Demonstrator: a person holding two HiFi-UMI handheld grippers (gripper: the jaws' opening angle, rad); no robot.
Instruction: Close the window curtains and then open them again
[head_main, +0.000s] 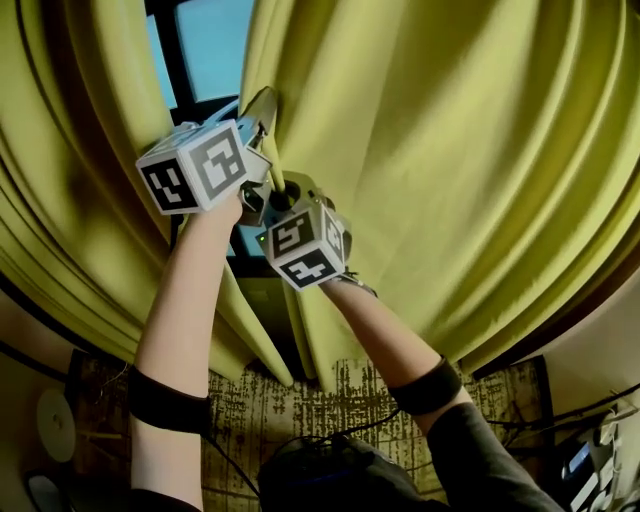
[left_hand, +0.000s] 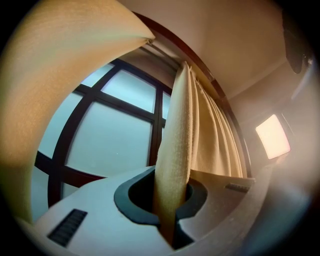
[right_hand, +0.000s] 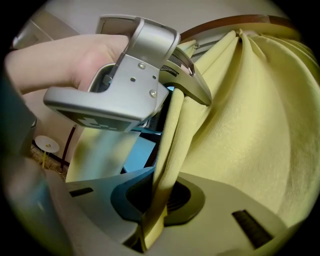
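Left gripper (head_main: 264, 118) clenched on inner edge of yellow-green fabric curtain (head_main: 450, 150), centre frame; right gripper (head_main: 283, 195) grasping same edge just below; dark-framed window (head_main: 210, 40) upper left.

Head view looks down; both gripper views closely face one curtain edge (left_hand: 175, 150).

Looks along the left gripper (left_hand: 172, 212), jaws clamped on a narrow fold of the beige curtain (left_hand: 176, 145). Pinches that fold upright between the dark pads (left_hand: 125, 200), running up toward the rail (left_hand: 197, 62) under the ceiling. Shows the rest of the same curtain hanging pleated just right of the fold. Takes in, left of the fold, the window (left_hand: 107, 145): pale blue-grey panes crossed by dark bars (left_hand: 157, 120). Frames the top left with a blurred sweep of a second curtain (left_hand: 60, 65). Catches a bright rectangle (left_hand: 272, 136) on the wall at far right.
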